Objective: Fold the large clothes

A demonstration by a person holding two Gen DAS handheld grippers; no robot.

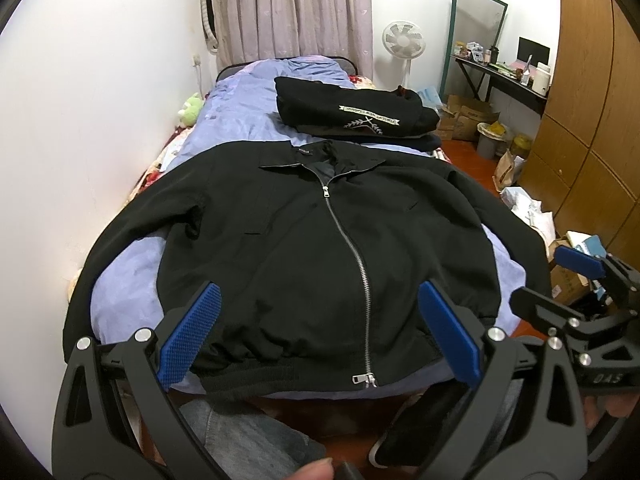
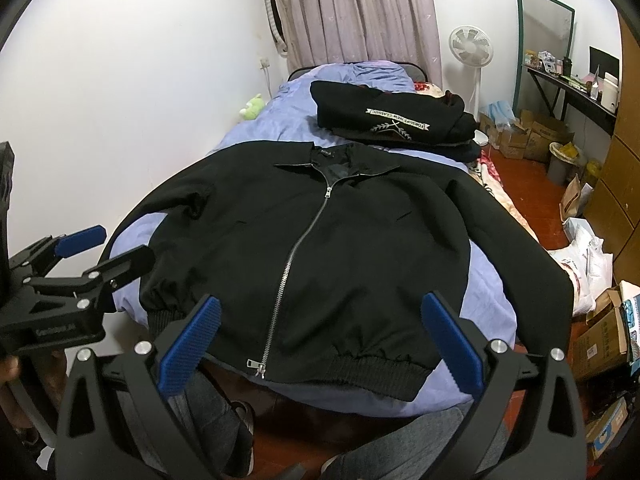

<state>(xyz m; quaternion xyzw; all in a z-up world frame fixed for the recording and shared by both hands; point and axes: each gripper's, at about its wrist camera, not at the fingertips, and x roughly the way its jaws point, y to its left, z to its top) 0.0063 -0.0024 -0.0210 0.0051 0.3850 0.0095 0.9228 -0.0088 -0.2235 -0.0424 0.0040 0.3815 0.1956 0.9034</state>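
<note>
A black zip-up jacket (image 1: 304, 248) lies flat, front up and zipped, on the blue-sheeted bed (image 1: 244, 100), sleeves spread to both sides; it also shows in the right wrist view (image 2: 320, 240). My left gripper (image 1: 320, 334) is open and empty, held above the jacket's hem at the bed's near end. My right gripper (image 2: 320, 338) is open and empty, also above the hem. Each gripper shows in the other's view: the right one (image 1: 560, 280) at the right, the left one (image 2: 104, 248) at the left.
A stack of folded black clothes (image 1: 356, 112) lies farther up the bed. A white wall (image 1: 100, 120) runs along the left. A wooden wardrobe (image 1: 592, 120), boxes (image 2: 604, 340), bags, a fan (image 1: 403, 40) and a desk (image 1: 500, 76) crowd the right side.
</note>
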